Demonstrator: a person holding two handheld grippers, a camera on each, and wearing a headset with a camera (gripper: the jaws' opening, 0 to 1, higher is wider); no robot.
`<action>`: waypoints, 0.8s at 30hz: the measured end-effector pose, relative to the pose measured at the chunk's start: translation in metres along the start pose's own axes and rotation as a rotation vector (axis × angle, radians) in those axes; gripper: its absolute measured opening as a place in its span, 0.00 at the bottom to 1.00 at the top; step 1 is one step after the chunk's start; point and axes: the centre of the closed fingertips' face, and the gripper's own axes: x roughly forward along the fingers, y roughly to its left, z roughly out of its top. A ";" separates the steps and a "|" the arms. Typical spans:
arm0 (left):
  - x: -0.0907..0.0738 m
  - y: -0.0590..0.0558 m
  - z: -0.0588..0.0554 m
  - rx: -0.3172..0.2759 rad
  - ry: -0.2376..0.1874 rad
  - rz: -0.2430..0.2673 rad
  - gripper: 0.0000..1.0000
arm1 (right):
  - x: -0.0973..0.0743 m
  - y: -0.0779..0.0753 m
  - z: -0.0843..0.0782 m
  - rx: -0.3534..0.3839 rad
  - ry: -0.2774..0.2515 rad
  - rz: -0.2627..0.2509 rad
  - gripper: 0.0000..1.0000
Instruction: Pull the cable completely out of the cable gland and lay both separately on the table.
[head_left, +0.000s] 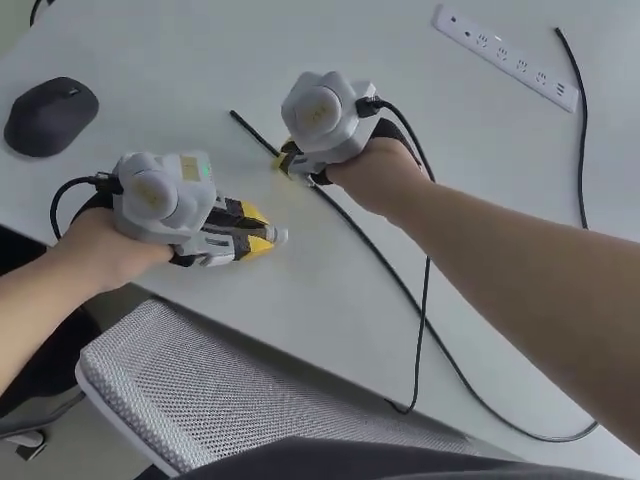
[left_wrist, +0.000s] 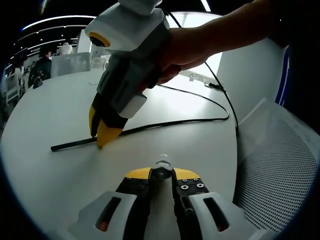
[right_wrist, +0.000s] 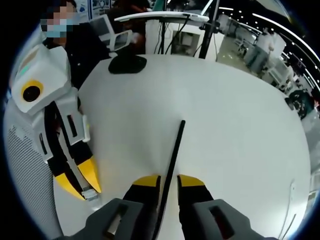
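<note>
My left gripper (left_wrist: 162, 176) is shut on a small pale cable gland (left_wrist: 162, 165), held just above the white table (head_left: 200, 60). In the head view it sits at the lower left (head_left: 272, 238). The black cable (right_wrist: 176, 145) lies on the table, and its free end (head_left: 234, 115) points away from the gland. My right gripper (right_wrist: 169, 182) is shut on the cable a short way behind that end, with its tips (head_left: 288, 162) down on the tabletop. The gland and the cable are apart. From the right gripper the cable trails toward the near right edge (head_left: 470, 395).
A dark mouse (head_left: 50, 115) lies at the far left. A white power strip (head_left: 505, 55) with its own black lead sits at the far right. A mesh chair seat (head_left: 250, 400) stands just below the table's near edge. A person sits beyond the table (right_wrist: 85, 45).
</note>
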 end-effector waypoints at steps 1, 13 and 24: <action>0.000 0.000 0.000 -0.001 0.000 0.000 0.16 | -0.001 -0.001 0.000 0.003 -0.003 -0.003 0.11; -0.001 0.000 0.000 0.024 0.017 0.010 0.20 | -0.026 -0.002 0.006 0.052 -0.067 -0.027 0.23; -0.005 0.000 0.007 0.020 0.003 0.021 0.25 | -0.071 0.004 -0.008 0.160 -0.155 -0.082 0.29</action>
